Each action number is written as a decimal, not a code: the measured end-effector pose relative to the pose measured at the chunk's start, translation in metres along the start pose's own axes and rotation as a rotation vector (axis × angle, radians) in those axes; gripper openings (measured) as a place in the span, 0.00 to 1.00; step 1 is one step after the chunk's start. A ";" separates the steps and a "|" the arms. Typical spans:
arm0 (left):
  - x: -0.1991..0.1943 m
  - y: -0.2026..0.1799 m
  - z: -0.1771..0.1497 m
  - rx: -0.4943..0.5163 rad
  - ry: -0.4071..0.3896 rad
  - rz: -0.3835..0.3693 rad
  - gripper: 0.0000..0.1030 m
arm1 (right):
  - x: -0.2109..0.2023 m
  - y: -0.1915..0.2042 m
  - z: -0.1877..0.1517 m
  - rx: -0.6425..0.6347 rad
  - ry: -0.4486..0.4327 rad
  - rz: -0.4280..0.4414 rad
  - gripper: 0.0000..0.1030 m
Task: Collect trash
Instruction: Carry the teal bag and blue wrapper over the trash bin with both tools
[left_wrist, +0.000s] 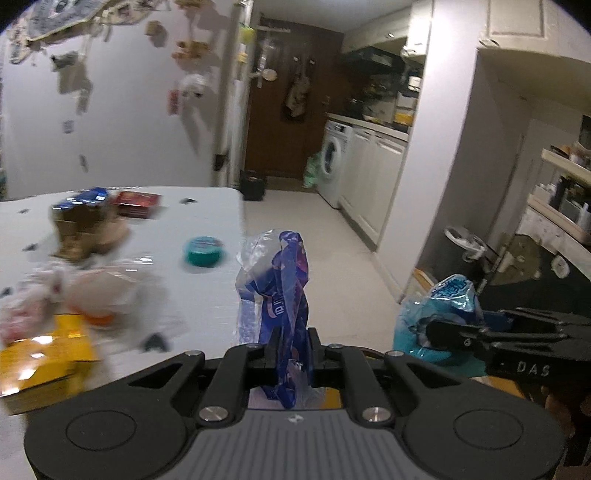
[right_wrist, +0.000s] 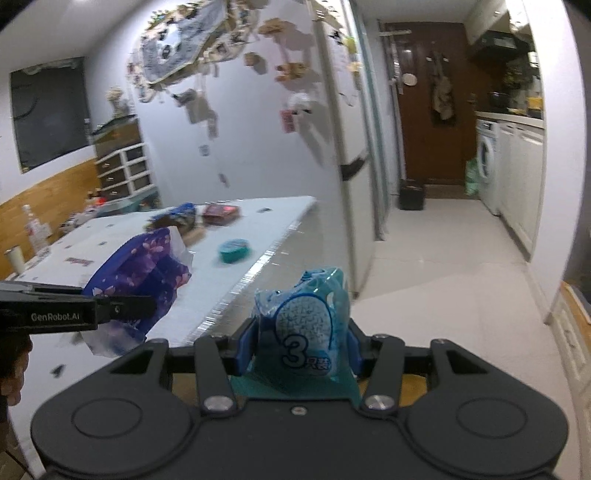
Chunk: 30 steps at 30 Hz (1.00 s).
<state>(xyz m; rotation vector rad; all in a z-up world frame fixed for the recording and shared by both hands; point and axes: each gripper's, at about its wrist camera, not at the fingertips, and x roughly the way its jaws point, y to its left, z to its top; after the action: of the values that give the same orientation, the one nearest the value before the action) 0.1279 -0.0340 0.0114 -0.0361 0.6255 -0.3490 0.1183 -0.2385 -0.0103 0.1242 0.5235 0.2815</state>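
Observation:
My left gripper (left_wrist: 291, 349) is shut on a crumpled blue and purple plastic wrapper (left_wrist: 282, 284), held up beside the table's right edge. The same wrapper (right_wrist: 147, 280) shows in the right wrist view, with the left gripper (right_wrist: 147, 304) clamped on it. My right gripper (right_wrist: 301, 345) is shut on a light blue plastic package (right_wrist: 306, 325) printed with a "3". That package (left_wrist: 439, 314) and the right gripper (left_wrist: 436, 328) show at the right of the left wrist view, over the floor.
The white table (left_wrist: 207, 291) carries a teal round tin (left_wrist: 203, 251), a yellow box (left_wrist: 44, 362), crumpled wrappers (left_wrist: 55, 295), a brown carton (left_wrist: 85, 232) and a red box (left_wrist: 136, 203). A fridge (right_wrist: 332, 147), washing machine (left_wrist: 332, 158) and small white bin (left_wrist: 465, 242) stand beyond.

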 end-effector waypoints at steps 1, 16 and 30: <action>0.008 -0.006 0.001 0.005 0.011 -0.012 0.12 | 0.001 -0.007 -0.001 0.006 0.004 -0.015 0.49; 0.146 -0.073 0.011 0.003 0.222 -0.163 0.12 | 0.035 -0.092 -0.021 0.085 0.118 -0.162 0.49; 0.277 -0.077 -0.030 -0.084 0.467 -0.116 0.13 | 0.118 -0.150 -0.066 0.158 0.325 -0.218 0.49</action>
<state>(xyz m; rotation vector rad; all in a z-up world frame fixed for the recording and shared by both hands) 0.2955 -0.1953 -0.1594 -0.0728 1.1031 -0.4472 0.2176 -0.3439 -0.1520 0.1748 0.8761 0.0453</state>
